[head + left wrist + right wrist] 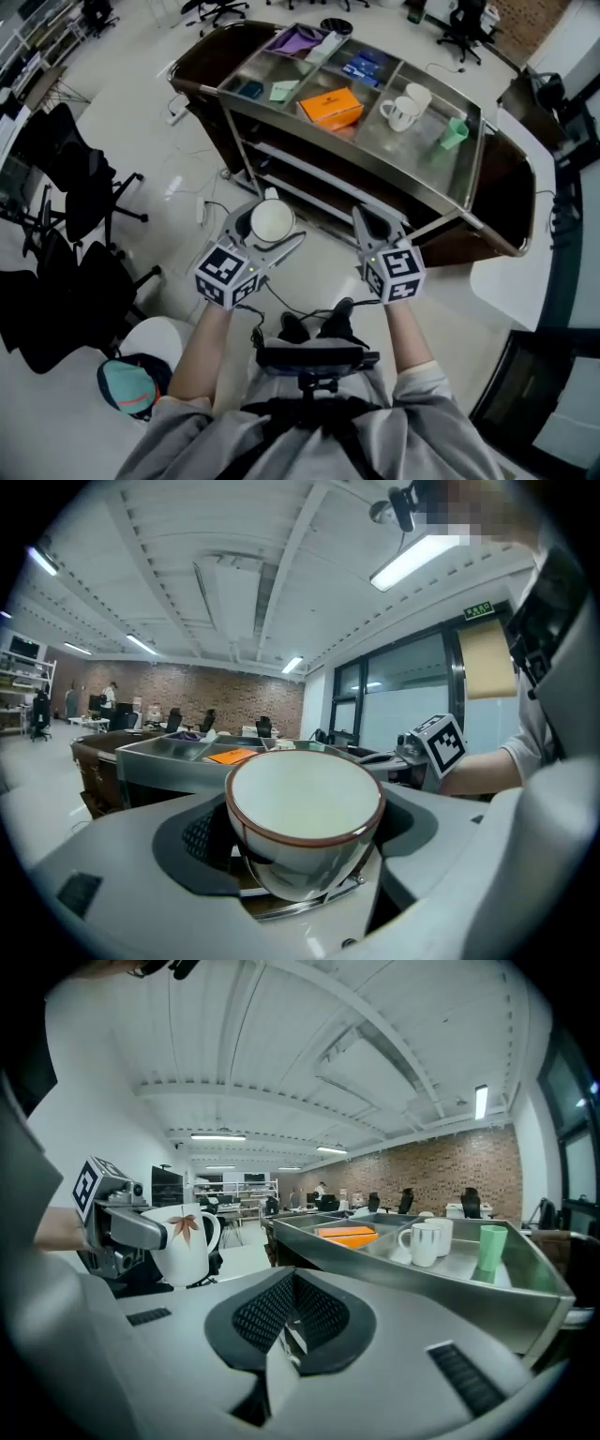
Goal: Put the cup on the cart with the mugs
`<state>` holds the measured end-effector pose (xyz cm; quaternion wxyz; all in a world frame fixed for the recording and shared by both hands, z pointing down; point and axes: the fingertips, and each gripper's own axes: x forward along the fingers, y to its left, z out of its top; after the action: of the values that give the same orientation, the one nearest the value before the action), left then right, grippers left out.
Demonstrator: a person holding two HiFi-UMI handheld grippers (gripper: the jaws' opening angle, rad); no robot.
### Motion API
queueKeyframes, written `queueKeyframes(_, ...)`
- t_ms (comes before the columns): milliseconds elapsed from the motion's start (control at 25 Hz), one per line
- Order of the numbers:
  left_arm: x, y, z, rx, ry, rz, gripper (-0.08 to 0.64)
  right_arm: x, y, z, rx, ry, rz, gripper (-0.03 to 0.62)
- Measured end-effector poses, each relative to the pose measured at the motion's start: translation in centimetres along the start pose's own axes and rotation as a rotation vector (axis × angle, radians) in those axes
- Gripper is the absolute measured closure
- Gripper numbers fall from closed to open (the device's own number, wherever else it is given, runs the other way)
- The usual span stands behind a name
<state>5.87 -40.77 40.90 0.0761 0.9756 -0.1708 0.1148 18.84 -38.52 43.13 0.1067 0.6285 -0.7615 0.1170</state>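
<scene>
A white cup [272,222] with a brown rim and a leaf print sits upright between the jaws of my left gripper [269,228], which is shut on it; the left gripper view looks into the cup [305,803], and it also shows at the left of the right gripper view [183,1241]. My right gripper [377,228] is beside it, shut and holding nothing. Both hover in front of the steel cart [469,159]. Two white mugs [403,108] stand in the cart's right-hand top tray, seen again as the mugs [424,1239] in the right gripper view.
A green cup [453,133] stands right of the mugs. An orange box [330,106] lies in the middle tray, with blue packets and a purple cloth [298,39] further back. Black office chairs [80,187] stand at the left, a white counter [511,272] at the right.
</scene>
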Motion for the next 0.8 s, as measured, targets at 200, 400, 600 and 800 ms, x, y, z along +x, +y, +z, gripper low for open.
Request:
queueKeyframes(200, 5.5, -3.6, 0.9, 0.019, 0.017, -0.113, 0.153, -3.2, -5.5, -0.7, 0.043, 0.0, -0.099, 0.584)
queueKeyframes(400, 10.5, -7.4, 1.9, 0.053, 0.04, -0.212, 0.153, -5.9, -9.7, -1.2, 0.08, -0.008, -0.174, 0.584)
queueKeyframes(600, 14.8, -10.7, 3.5, 0.092, 0.04, -0.289, 0.153, -8.7, -13.4, -1.7, 0.107, -0.021, -0.228, 0.584)
queueKeyframes(800, 17.9, -13.5, 4.4, 0.104, 0.044, -0.357, 0.153, -11.2, -16.1, -1.7, 0.126, -0.026, -0.276, 0.584)
